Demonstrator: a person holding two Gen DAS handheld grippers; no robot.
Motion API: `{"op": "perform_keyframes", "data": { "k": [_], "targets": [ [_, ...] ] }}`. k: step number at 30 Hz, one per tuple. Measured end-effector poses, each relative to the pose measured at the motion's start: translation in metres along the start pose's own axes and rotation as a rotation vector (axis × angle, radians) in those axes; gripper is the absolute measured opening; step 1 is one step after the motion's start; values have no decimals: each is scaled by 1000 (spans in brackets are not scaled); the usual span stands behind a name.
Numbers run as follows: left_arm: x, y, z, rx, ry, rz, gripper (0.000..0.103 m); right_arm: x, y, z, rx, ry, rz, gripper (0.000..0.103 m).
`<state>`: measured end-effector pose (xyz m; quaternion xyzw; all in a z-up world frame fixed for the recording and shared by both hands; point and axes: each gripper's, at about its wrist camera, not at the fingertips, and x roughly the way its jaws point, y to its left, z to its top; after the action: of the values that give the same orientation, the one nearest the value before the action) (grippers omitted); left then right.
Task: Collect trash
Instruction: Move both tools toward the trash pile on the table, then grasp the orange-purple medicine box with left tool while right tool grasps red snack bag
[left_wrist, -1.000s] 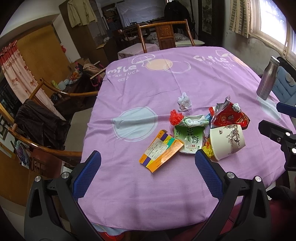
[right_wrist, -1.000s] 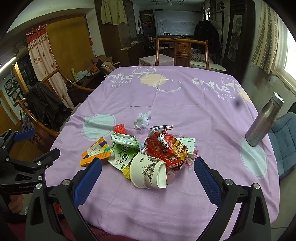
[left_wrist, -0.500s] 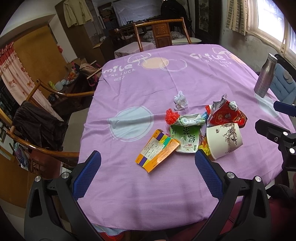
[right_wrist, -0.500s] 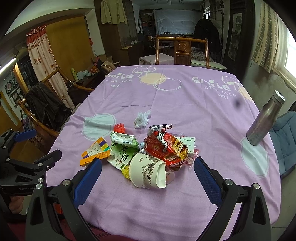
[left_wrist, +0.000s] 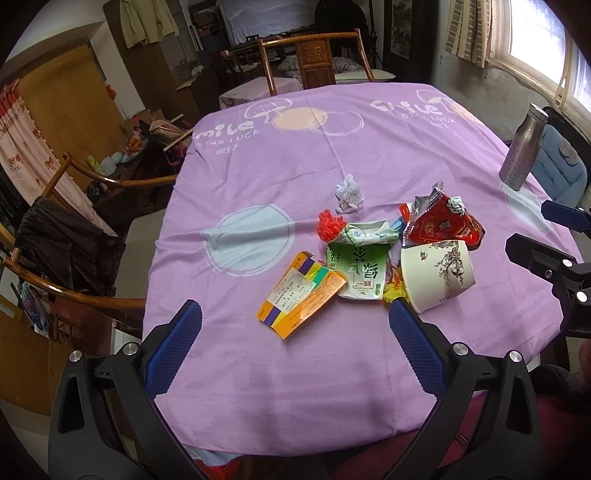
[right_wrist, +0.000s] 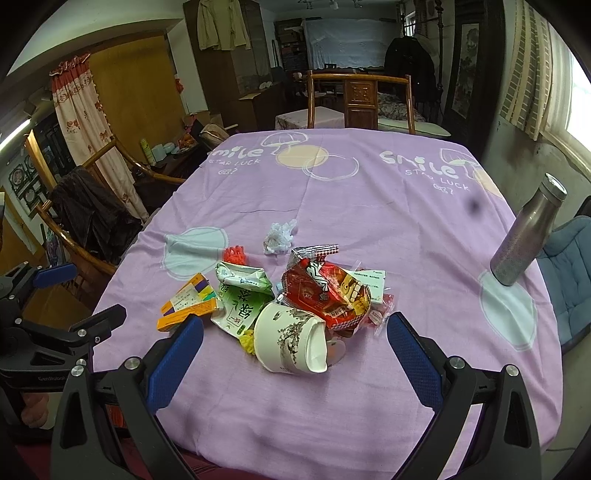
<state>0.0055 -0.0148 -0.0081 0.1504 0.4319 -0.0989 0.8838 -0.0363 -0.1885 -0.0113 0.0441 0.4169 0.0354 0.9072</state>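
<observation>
A heap of trash lies on the purple tablecloth (left_wrist: 295, 147): an orange flattened box (left_wrist: 301, 299) (right_wrist: 188, 301), a green drink carton (left_wrist: 360, 266) (right_wrist: 242, 299), a tipped white paper cup (left_wrist: 437, 273) (right_wrist: 290, 341), a red snack bag (left_wrist: 443, 225) (right_wrist: 325, 291), a crumpled white tissue (left_wrist: 347, 194) (right_wrist: 279, 238) and a small red piece (left_wrist: 328, 229). My left gripper (left_wrist: 295, 350) is open, low over the near table edge in front of the box. My right gripper (right_wrist: 295, 358) is open, just short of the cup. Neither holds anything.
A steel bottle (left_wrist: 522, 147) (right_wrist: 528, 232) stands at the table's right edge beside a blue padded seat (right_wrist: 569, 266). Wooden chairs (right_wrist: 360, 99) stand at the far end and along the left side (left_wrist: 66, 258), one draped with dark cloth.
The left gripper has pulled back a little and lifted, so the trash sits slightly farther up its view. The right view hardly changes.
</observation>
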Motion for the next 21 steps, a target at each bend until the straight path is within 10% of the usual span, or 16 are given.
{"op": "perform_keyframes", "data": {
  "k": [10, 21],
  "targets": [
    [53, 72, -6, -199, 156, -69, 97, -6, -42, -31, 160, 24, -54, 97],
    [143, 22, -17, 23, 175, -229, 97, -11, -52, -69, 138, 149, -175, 97]
  ]
}}
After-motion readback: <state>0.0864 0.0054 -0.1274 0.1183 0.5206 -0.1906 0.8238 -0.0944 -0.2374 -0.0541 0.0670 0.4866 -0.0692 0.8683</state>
